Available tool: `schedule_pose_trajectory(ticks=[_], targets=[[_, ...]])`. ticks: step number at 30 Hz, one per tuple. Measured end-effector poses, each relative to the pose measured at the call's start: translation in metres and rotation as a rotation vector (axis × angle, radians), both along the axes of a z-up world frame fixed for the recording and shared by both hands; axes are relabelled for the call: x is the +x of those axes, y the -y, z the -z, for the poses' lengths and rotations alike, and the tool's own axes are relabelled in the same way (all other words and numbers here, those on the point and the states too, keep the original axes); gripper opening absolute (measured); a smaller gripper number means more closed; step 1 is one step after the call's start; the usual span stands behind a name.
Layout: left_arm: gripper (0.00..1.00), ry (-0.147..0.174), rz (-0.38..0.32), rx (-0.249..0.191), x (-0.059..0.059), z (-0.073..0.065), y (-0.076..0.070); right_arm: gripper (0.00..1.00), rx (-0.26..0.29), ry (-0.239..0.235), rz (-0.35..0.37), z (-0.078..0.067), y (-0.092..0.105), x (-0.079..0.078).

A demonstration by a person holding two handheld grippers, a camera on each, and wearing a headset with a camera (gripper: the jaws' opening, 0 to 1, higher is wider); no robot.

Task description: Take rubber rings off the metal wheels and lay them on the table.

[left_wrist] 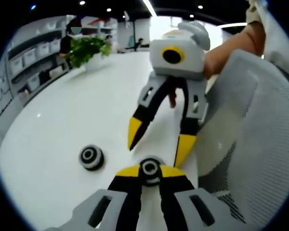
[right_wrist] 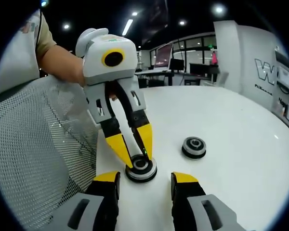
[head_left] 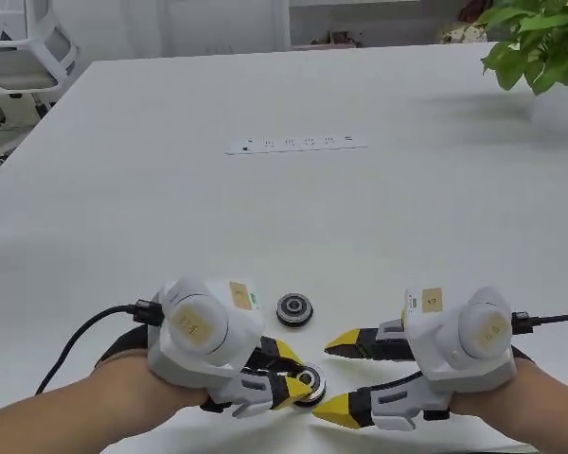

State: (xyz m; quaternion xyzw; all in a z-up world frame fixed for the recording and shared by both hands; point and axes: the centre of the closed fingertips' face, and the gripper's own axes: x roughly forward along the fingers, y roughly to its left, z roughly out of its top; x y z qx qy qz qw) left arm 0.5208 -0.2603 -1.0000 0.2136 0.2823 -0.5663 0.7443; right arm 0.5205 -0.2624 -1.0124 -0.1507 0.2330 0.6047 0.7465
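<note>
A small metal wheel with a black rubber ring [head_left: 310, 382] rests on the white table [head_left: 284, 218] near its front edge. My left gripper [head_left: 300, 373] is shut on this wheel [left_wrist: 150, 167], its yellow tips pressed on either side. My right gripper [head_left: 332, 378] faces it from the right, open, with its tips just short of the wheel [right_wrist: 141, 170]. In the right gripper view the left gripper [right_wrist: 137, 156] comes down from above onto the wheel, and my own jaws [right_wrist: 145, 179] stand apart before it. A second ringed wheel [head_left: 294, 308] lies free a little farther back.
A white power strip [head_left: 296, 144] lies mid-table. A green plant [head_left: 540, 43] stands at the far right corner and a white chair [head_left: 24, 47] at the far left. Black cables [head_left: 80, 340] trail from both grippers. A mesh chair back [left_wrist: 260, 144] is close behind.
</note>
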Motion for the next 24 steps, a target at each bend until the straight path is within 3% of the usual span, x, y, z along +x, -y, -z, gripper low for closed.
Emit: schedule_pose_trajectory(ticks=[14, 24], targets=[[0.14, 0.002, -0.001, 0.000, -0.0006, 0.0004, 0.0001, 0.26, 0.015, -0.016, -0.012, 0.0046, -0.0086, -0.0048], [0.14, 0.004, 0.000, -0.002, -0.0008, 0.0008, 0.0009, 0.24, 0.025, -0.030, 0.004, 0.0040, -0.0061, -0.0047]])
